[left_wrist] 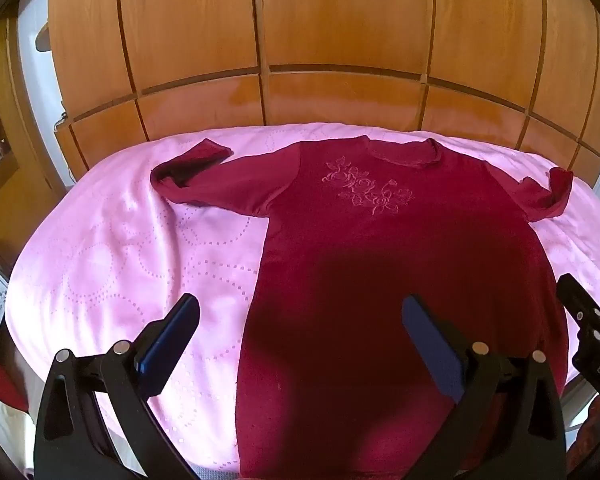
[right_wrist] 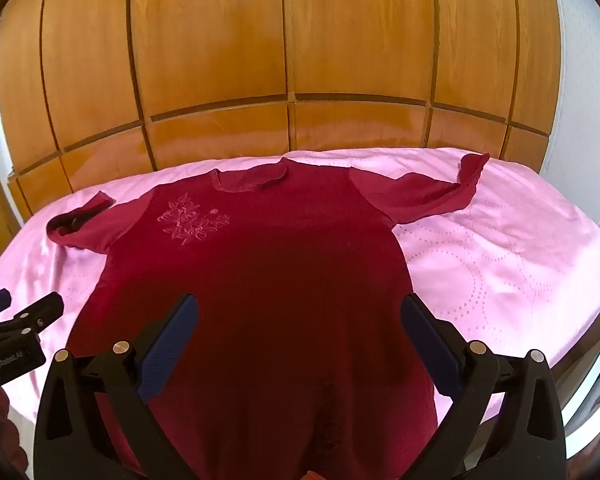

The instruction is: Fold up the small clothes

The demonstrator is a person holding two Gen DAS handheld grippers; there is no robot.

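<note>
Both my claws, left gripper (left_wrist: pixel 300 320) and right gripper (right_wrist: pixel 300 320), are hanging wide open, gripping nothing, red shirt (left_wrist: pixel 380 260) lying flat just ahead.

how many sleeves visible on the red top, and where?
2. On the red top, one sleeve stretches out to the picture's left over the pink sheet, its cuff folded back; the other sleeve reaches right, its end turned up. None looks hidden.
</note>
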